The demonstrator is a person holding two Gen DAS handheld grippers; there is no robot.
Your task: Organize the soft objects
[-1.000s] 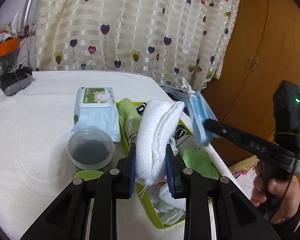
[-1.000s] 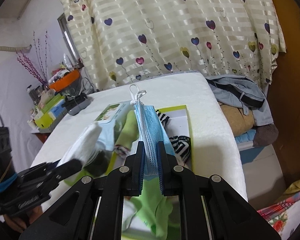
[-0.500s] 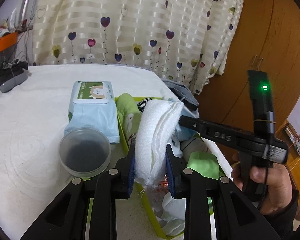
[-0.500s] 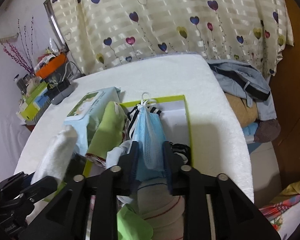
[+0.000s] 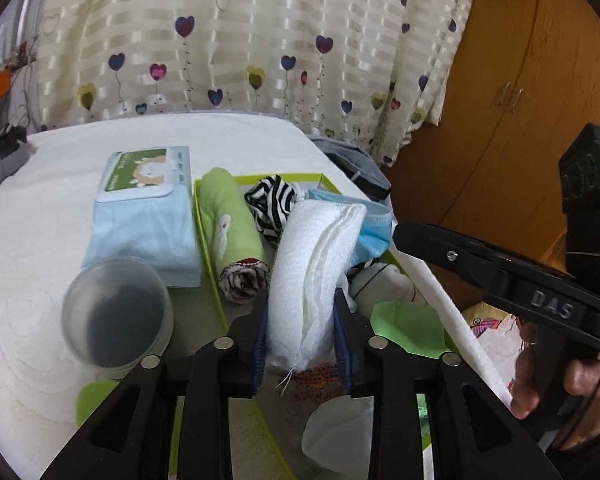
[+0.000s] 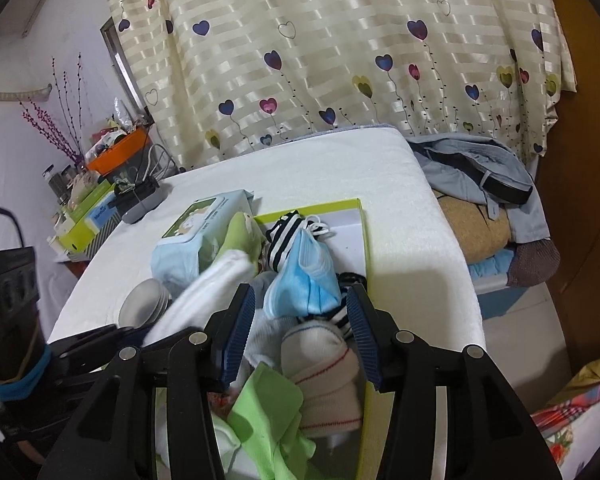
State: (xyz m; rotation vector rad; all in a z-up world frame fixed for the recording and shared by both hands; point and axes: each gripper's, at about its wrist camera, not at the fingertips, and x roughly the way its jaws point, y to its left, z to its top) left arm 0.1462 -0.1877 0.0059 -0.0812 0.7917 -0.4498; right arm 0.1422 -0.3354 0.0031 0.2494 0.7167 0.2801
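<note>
Soft, even indoor light; the satin curtain [image 6: 340, 60] shines in pale bands toward 12 o'clock. Fisheye bending and black vignette fill the corners. The clear round container [image 5: 118, 316] at 8 o'clock smears with motion blur, edges soft

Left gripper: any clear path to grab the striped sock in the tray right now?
Probably not. The left gripper is shut on the white towel, so its jaws are occupied, and the towel stands in front of the striped sock.

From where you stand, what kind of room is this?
Probably a bedroom at home: a heart-patterned cream curtain, a wooden wardrobe with door handles, and folded clothes piled beside the white towel-covered surface.
</note>
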